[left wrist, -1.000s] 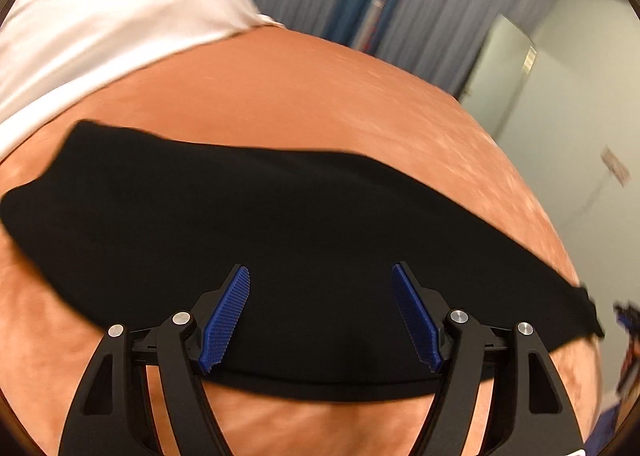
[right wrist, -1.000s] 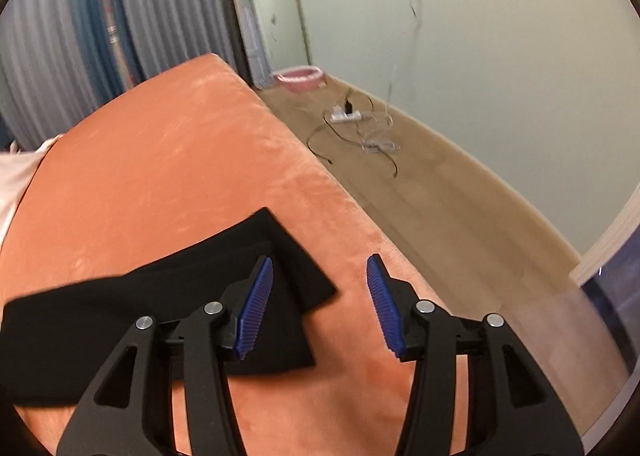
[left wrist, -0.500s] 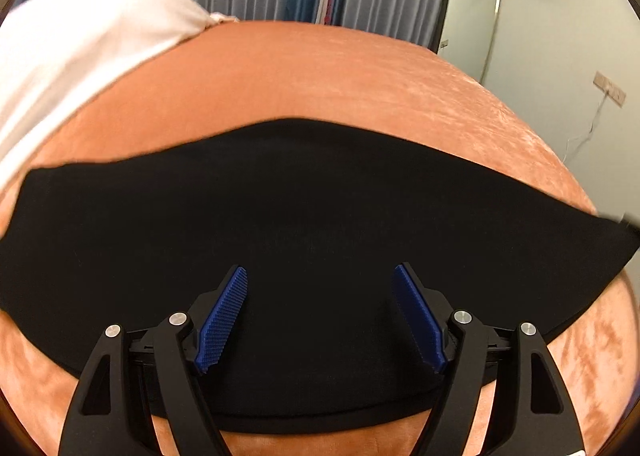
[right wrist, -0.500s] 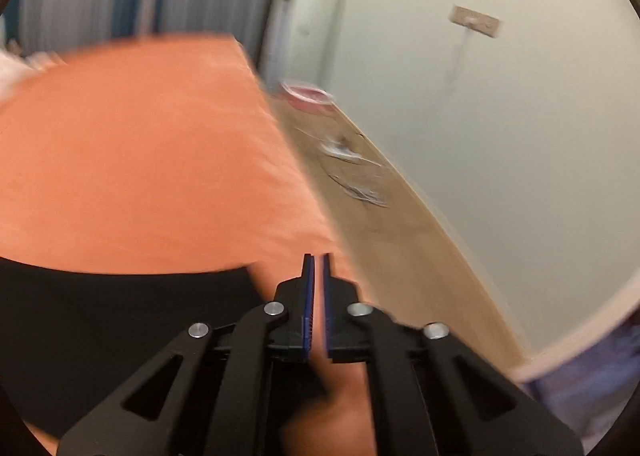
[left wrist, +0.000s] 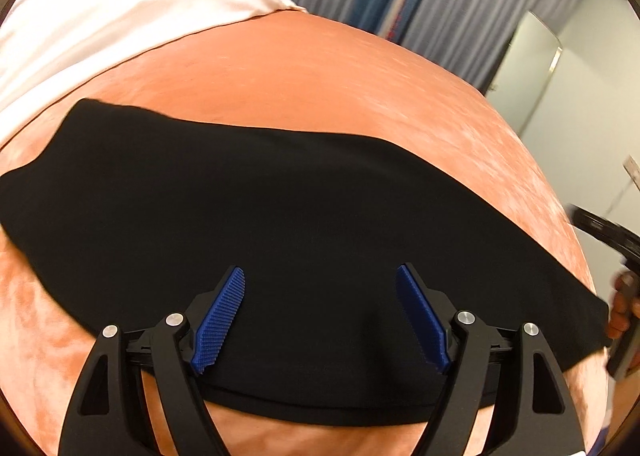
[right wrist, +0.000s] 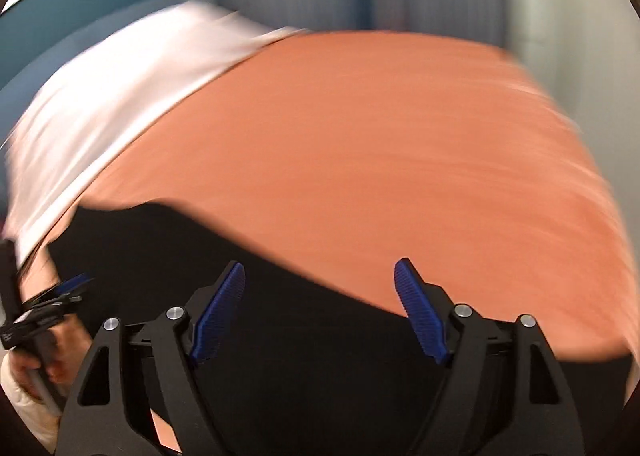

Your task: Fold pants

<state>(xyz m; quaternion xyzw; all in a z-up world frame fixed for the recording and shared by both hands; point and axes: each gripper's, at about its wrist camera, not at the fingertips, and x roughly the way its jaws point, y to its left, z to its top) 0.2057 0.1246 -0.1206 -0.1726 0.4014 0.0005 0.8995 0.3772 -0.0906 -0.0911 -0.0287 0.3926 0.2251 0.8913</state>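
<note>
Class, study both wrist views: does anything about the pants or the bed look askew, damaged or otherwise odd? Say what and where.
Nothing stands out. The black pants lie flat as a long band across the orange bedspread, with no visible bunching or tears. Both the left gripper and right gripper are open above them. The right view is blurred.

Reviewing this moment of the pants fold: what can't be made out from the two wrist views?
- Right wrist view: motion blur smears the orange bed cover and the white bedding; no fold lines on the black pants can be read.
- Left wrist view: the pants are uniformly dark, so layers are unclear; the left gripper covers part of the near hem.
- Left wrist view: the right gripper is cut by the right edge.
</note>
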